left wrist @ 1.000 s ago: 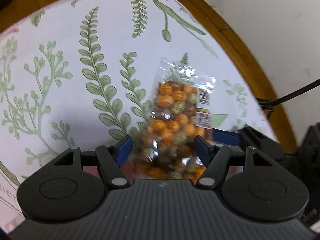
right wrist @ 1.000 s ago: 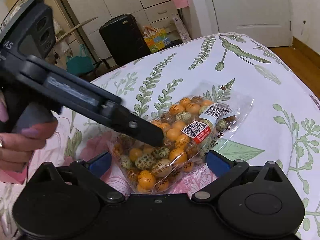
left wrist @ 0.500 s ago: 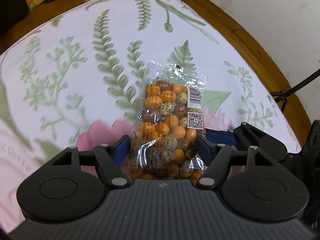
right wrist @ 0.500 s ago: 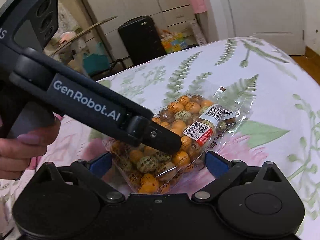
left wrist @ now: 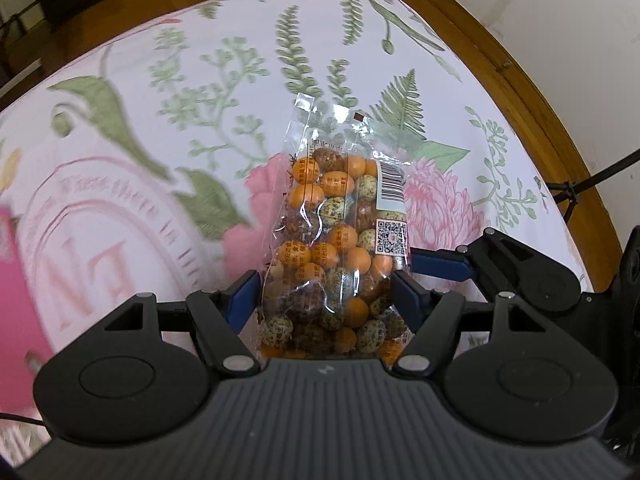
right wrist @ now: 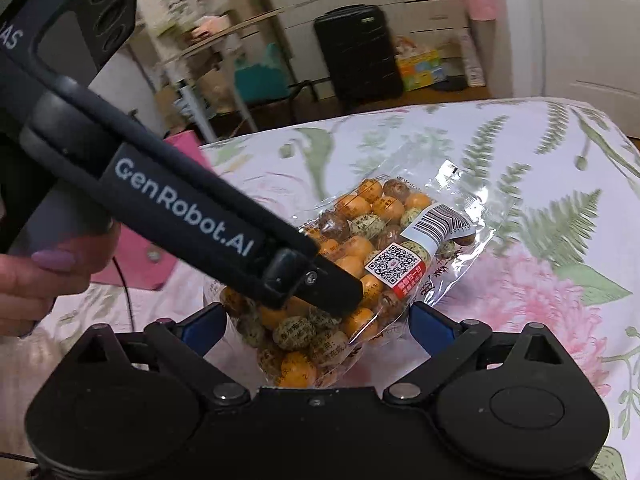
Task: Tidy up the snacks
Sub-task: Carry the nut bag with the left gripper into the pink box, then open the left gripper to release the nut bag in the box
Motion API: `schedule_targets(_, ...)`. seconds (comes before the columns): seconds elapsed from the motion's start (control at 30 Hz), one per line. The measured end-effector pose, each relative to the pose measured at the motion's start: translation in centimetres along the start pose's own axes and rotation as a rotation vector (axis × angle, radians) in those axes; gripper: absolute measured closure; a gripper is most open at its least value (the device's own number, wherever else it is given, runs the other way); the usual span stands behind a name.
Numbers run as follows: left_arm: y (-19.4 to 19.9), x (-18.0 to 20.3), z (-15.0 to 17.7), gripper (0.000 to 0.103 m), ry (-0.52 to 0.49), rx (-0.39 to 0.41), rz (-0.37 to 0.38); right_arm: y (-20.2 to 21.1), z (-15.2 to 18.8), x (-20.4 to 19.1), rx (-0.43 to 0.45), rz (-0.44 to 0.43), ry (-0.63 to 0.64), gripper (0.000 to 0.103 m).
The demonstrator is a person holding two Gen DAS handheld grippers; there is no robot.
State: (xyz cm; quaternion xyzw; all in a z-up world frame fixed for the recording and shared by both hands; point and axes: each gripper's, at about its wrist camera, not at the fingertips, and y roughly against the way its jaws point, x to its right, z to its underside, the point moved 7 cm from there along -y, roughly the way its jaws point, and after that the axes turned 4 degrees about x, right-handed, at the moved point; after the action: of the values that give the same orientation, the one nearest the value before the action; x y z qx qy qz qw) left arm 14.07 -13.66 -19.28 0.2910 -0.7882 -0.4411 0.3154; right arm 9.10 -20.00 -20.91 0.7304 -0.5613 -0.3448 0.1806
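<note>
Item: snack bag (left wrist: 336, 256), clear film, filled w/ orange, speckled and brown coated balls; now carried further over the floral cloth (left wrist: 168, 92) than a second ago. Pink lettered print and a pink object (left wrist: 12, 300) have come into the left-wrist view on the bag's left; earlier only fern print was under the bag.

Location: bag appears lifted off the cloth-covered surface, lower end deep between the left gripper (left wrist: 326, 300) fingers, sealed top pointing away from the camera. White barcode/QR label (right wrist: 404, 266) sits on the bag's right side.

Grip, left: blue pads pressed against both sides of the bag, film pinched in at the waist; clenched on it. Jaw spacing is unchanged from the earlier frames. Held low on the bag, prob. so the weight hangs steady during carry.

Grip, right: right gripper (right wrist: 316, 328) fingers stand wide of the bag. Left pad is near the film, right pad is clear of it; no squeeze seen, so read as released. It is positioned just beside the left gripper, prob. as support or ready for a hand-over.

Other: a hand (right wrist: 40, 276) w/ painted nails is wrapped round the left gripper's handle. Beyond the bag in the right-wrist view, a black suitcase (right wrist: 356, 52) stands on the floor.

Status: carry step judged under way; destination not visible.
</note>
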Motion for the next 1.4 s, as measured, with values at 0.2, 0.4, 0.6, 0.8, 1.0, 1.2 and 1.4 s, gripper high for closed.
schedule_targets(0.2, 5.2, -3.8, 1.8, 0.034, 0.087, 0.022, -0.038, -0.3, -1.6, -5.5, -0.001, -0.078, 0.090, 0.005)
schedule_targets(0.4, 10.6, -8.0, 2.6, 0.032, 0.105, 0.163, -0.137, -2.0, -5.3, -11.2, 0.008, -0.128, 0.178, 0.007)
schedule_targets(0.6, 16.1, -13.5, 2.9, 0.032, 0.145, 0.287, -0.209, -4.4, -9.0, -17.1, 0.017, -0.181, 0.302, 0.007)
schedule_targets(0.8, 19.4, -20.7, 4.3, 0.032, 0.250, 0.335, -0.256, -8.4, -10.7, -23.5, 0.009, -0.255, 0.403, 0.007)
schedule_targets(1.0, 21.0, -27.2, 5.6, 0.032, 0.307, 0.299, -0.329, -12.1, -11.2, -28.1, -0.043, -0.333, 0.364, 0.008)
schedule_targets(1.2, 21.1, -32.3, 5.9, 0.032, 0.344, 0.190, -0.393, -16.5, -11.2, -30.0, -0.158, -0.449, 0.220, 0.008)
schedule_targets(1.4, 19.5, -35.7, 7.2, 0.032, 0.352, 0.128, -0.466, -19.9, -9.1, -31.2, -0.210, -0.492, 0.175, 0.011)
